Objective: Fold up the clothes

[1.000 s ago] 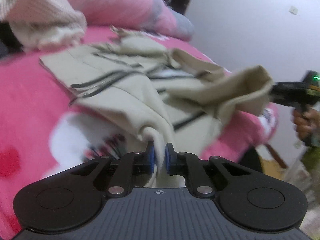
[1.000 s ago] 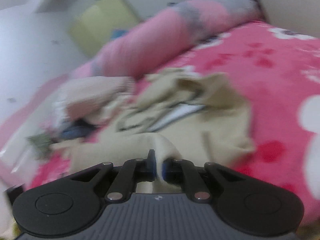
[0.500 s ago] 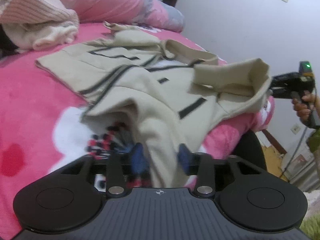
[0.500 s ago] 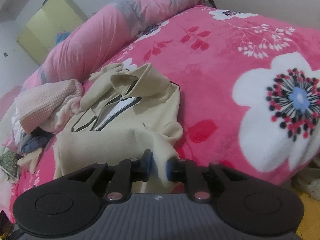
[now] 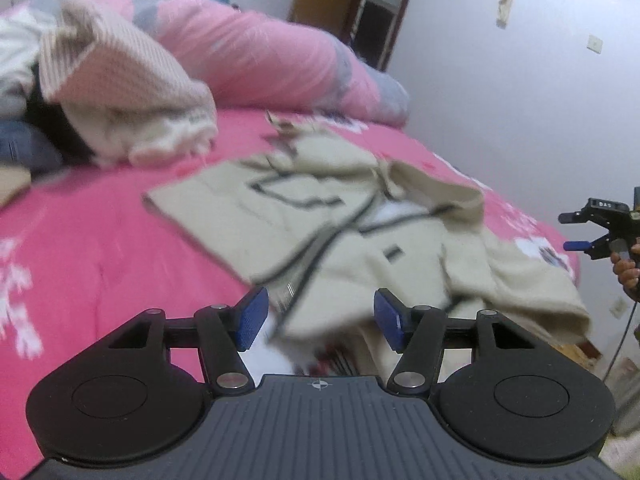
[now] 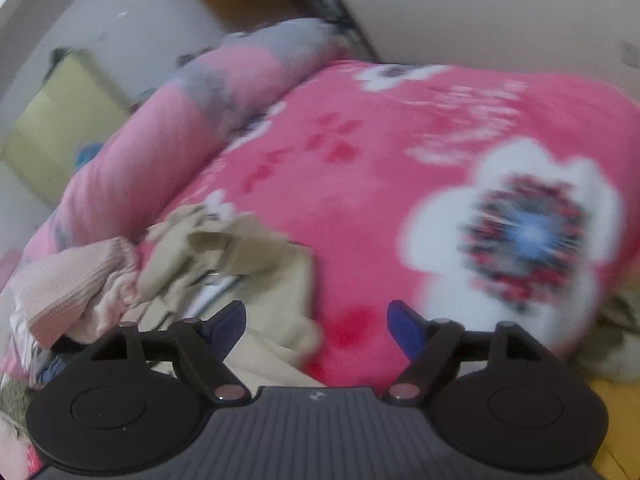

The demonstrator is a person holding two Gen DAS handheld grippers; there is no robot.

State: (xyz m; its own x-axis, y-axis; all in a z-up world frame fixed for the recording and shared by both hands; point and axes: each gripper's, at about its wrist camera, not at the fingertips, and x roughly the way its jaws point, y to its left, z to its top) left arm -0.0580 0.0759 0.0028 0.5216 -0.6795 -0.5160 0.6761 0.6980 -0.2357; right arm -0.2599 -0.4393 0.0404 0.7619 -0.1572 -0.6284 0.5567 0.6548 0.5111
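We have both tongs off the cloth. Our left gripper (image 5: 320, 320) stands with its jaws spread wide and nothing between them, low over the near hem of the beige jacket (image 5: 320, 232). Our right gripper (image 6: 316, 330) is spread just as wide and empty; in the left view it shows at the far right edge, clear of the bed.

The jacket lies front up on the pink blanket (image 5: 100, 248), near the edge of the bed, dark trim lines running down its middle. Its body looks roughly flat, but the collar end is bunched and one sleeve (image 5: 532, 288) sprawls toward the bed's edge, partly hanging over. Beyond it sits a heap of other clothes (image 5: 120, 100), a pink knit on top, against the long pink bolster (image 5: 260, 56).

We judge the spreading-out step to be finished and the first fold not yet begun. The next move calls for picking new holds: likely one gripper on the loose sleeve, or one at a shoulder and one at the hem on the same side, to carry that side across the front. Both views are blurred, so the exact edges are hard to place.
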